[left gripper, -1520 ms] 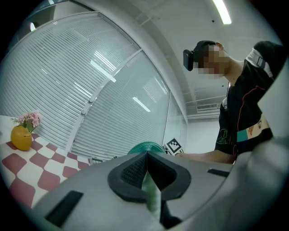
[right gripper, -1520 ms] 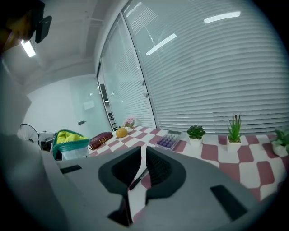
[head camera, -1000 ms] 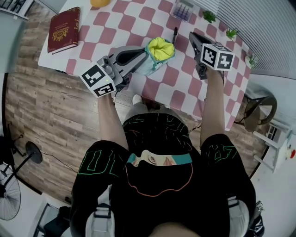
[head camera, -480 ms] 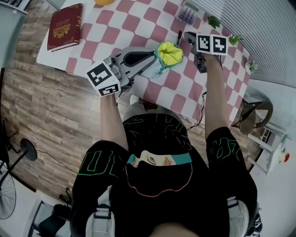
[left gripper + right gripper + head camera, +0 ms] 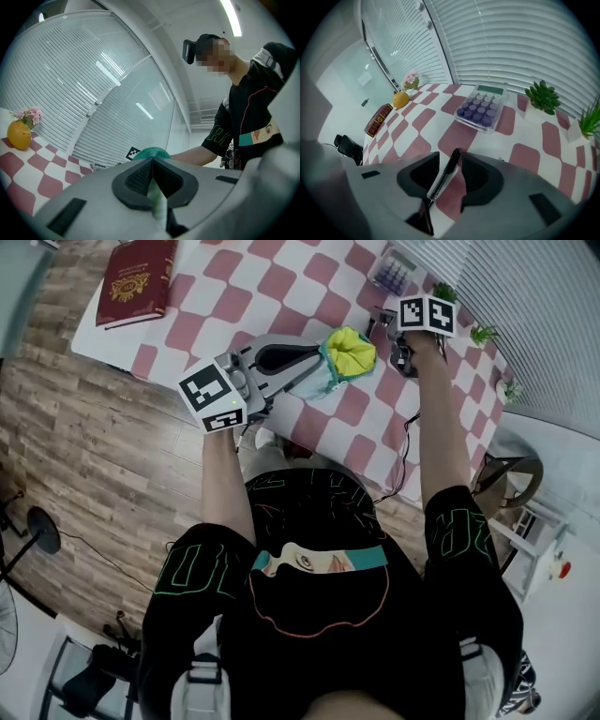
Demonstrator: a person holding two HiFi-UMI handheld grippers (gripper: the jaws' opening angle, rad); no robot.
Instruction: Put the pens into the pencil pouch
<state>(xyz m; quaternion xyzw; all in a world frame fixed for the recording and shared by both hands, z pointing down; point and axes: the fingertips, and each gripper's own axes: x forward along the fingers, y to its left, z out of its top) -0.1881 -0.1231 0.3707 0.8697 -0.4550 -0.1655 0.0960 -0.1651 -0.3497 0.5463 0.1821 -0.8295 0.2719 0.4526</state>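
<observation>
Our left gripper (image 5: 152,161) is clamped on the rim of the pencil pouch (image 5: 347,352). A fold of its teal fabric is pinched between the closed jaws, which hold the yellow-lined mouth up and open off the counter (image 5: 225,296).

Our right gripper (image 5: 451,159) is tilted down over a black pen (image 5: 443,180). Its jaws have just been opening and now stand apart. The pen lies on the counter in the gap between them, running slantwise from near the tip of one pad back toward the gripper's body. Neither pad presses on it.

To do this pick well, we judge the gripper should first be turned so the pads face the barrel squarely. Closing on a slanted pen may spin it or squeeze it out. We want the tips low enough to reach the counter on both sides of the barrel, then a close near the pen's middle so it does not droop when lifted.

The pouch mouth sits just beside the right gripper, on its left-gripper side, so the carry is short. The left gripper should keep that opening wide and steady.
</observation>
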